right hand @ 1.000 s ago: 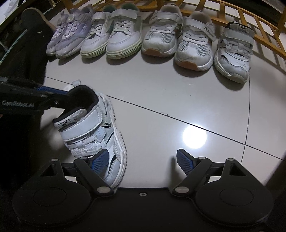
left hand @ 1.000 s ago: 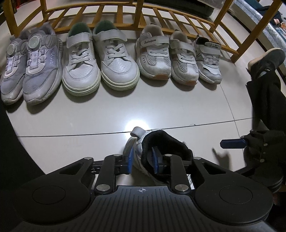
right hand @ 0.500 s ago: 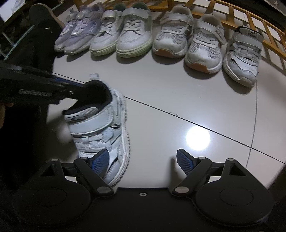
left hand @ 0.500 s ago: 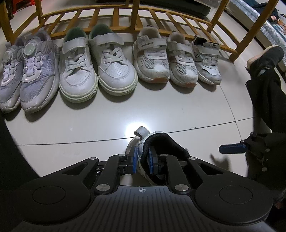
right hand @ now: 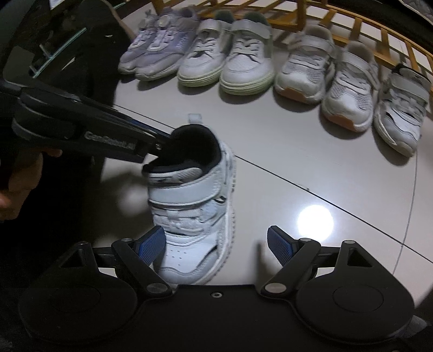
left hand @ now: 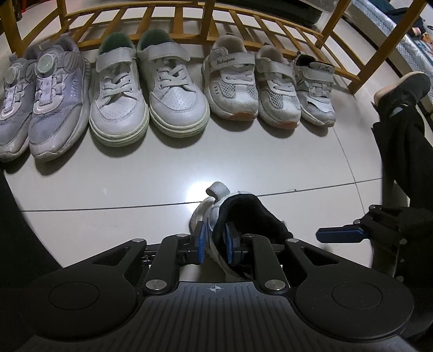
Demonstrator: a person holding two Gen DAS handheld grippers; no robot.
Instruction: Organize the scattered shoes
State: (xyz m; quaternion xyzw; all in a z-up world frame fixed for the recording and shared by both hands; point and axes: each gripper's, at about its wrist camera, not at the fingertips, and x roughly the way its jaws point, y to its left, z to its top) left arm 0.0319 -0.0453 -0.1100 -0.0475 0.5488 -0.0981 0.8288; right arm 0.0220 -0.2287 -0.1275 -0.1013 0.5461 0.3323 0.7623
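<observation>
Pinching the collar of the loose strap shoe [left hand: 238,216] with our left tool [left hand: 213,242], we hold it on the near floor [left hand: 135,176], well apart from the far row of shoes [left hand: 176,89] along the wooden rail [left hand: 270,24]. To its right, our right tool [right hand: 216,243] hangs spread, its left pad beside the toe. Next, we judge, it belongs beside its single mate [left hand: 315,89] at the row's right end; no containers show.
</observation>
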